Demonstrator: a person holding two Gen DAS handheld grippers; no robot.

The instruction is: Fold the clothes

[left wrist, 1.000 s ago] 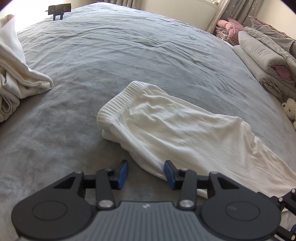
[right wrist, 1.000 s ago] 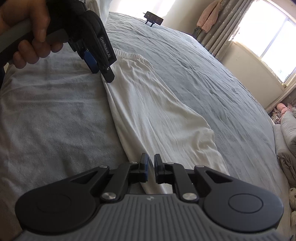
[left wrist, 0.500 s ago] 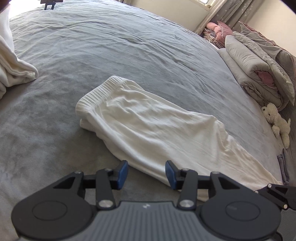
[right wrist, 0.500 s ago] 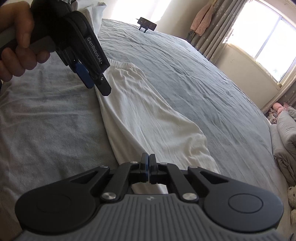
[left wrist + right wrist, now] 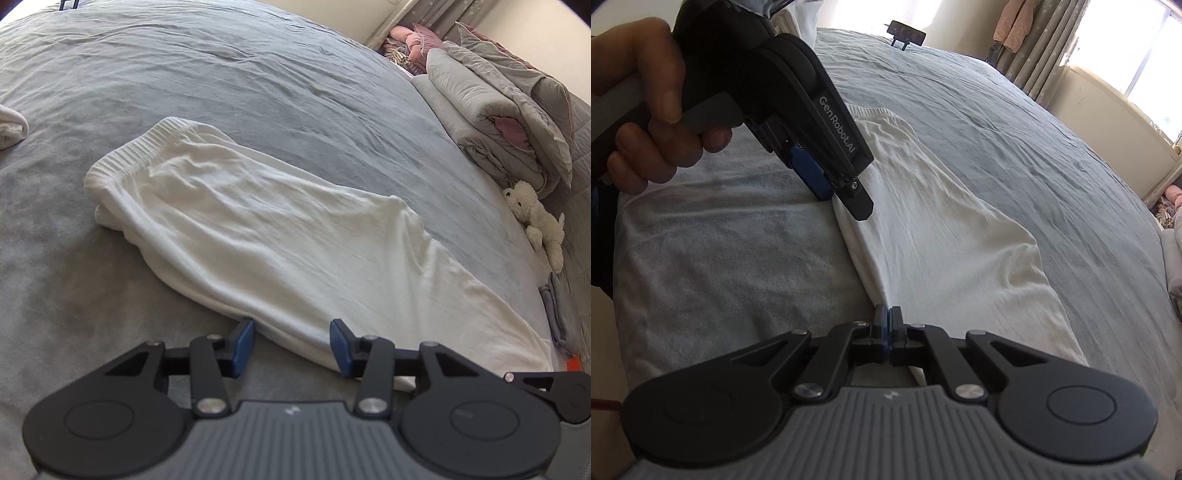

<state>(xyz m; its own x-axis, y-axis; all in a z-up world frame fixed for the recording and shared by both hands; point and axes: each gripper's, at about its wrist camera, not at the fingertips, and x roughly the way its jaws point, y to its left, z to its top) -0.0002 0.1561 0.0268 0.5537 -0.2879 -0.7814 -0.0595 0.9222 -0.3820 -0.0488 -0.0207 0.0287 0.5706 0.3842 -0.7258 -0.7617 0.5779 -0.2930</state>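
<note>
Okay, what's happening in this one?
A person is folding a white garment lying on a grey bedspread, with handheld tongs in each hand. The right tongs are shut at the garment's near edge, apparently pinching the fabric, though the contact itself is hard to see. The left tongs are open, with the same long edge lying between their blue pads, not yet gripped. The garment lies flat; nothing is lifted yet.

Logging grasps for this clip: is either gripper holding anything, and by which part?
The right gripper is shut on the white ribbed-waistband garment, at its near side edge. The left gripper is open astride that edge, unpinched.
</note>
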